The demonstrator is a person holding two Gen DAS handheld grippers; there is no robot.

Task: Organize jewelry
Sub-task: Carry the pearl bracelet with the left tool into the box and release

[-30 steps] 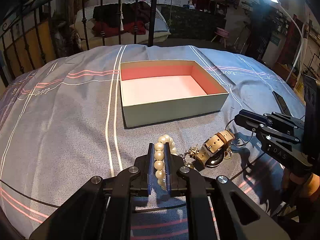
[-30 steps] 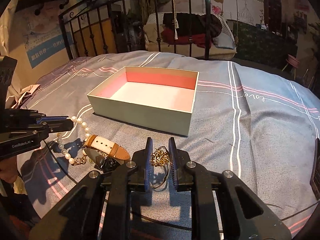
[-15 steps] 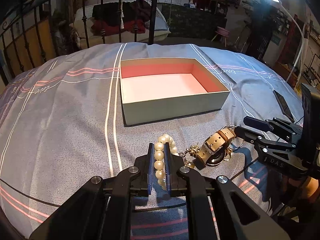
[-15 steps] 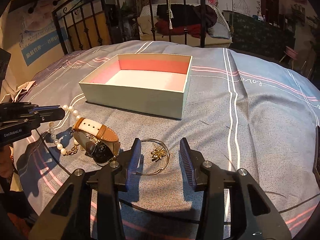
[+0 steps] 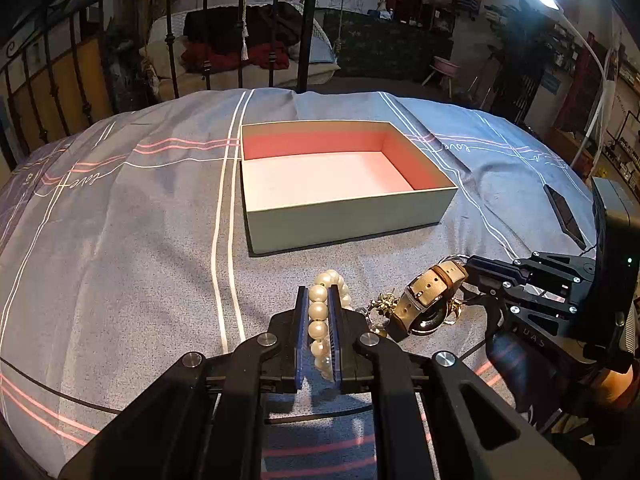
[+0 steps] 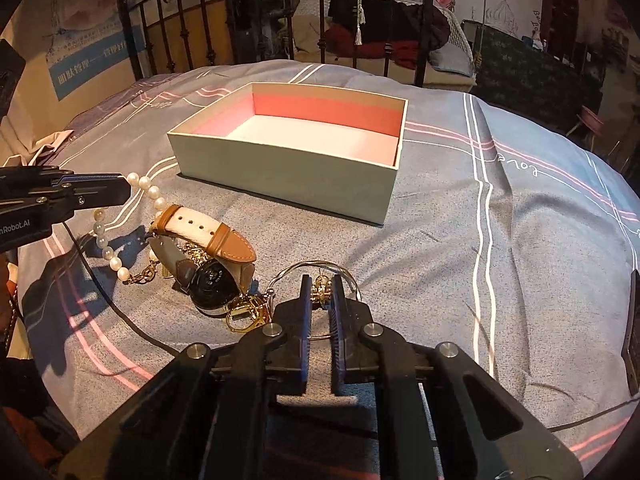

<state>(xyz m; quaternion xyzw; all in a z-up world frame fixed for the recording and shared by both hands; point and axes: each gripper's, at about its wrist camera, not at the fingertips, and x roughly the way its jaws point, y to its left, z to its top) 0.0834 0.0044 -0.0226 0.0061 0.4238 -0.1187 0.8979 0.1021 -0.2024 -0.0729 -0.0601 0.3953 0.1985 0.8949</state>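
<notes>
A: What does the left gripper [image 5: 319, 312] have?

B: Its jaws are closed down on the pearl bracelet [image 5: 320, 316]; a column of beads sits pinched between the blue pads. From the right wrist view the same strand [image 6: 149, 192] trails out of that gripper's tip and drapes down to the bed, ending in a small gold clasp.

A: And the right gripper [image 6: 320, 292]?

B: Nearly closed, with a narrow gap between the jaws. A small gold charm [image 6: 320, 282] on a thin wire bangle [image 6: 298, 270] lies right in that gap. I cannot tell whether the pads actually press on it or only frame it.

A: Where is the rest of the jewelry?

B: All on the blue-grey striped bedspread [image 5: 120, 240], bunched together between the two grippers. A wristwatch [image 6: 210, 256] with a tan and cream leather strap lies on its side, dark dial facing out, touching gold chain pieces beneath it. The bangle lies just beside the watch.

A: And the box?

B: An open pale-green box [image 6: 288, 172] with a pink lining stands further up the bed, beyond the pile and apart from it. Nothing shows inside it in either view. A dark phone [image 5: 564, 216] lies on the bedspread off to the right of the box, and a black iron bed frame [image 5: 200, 20] rises behind.
</notes>
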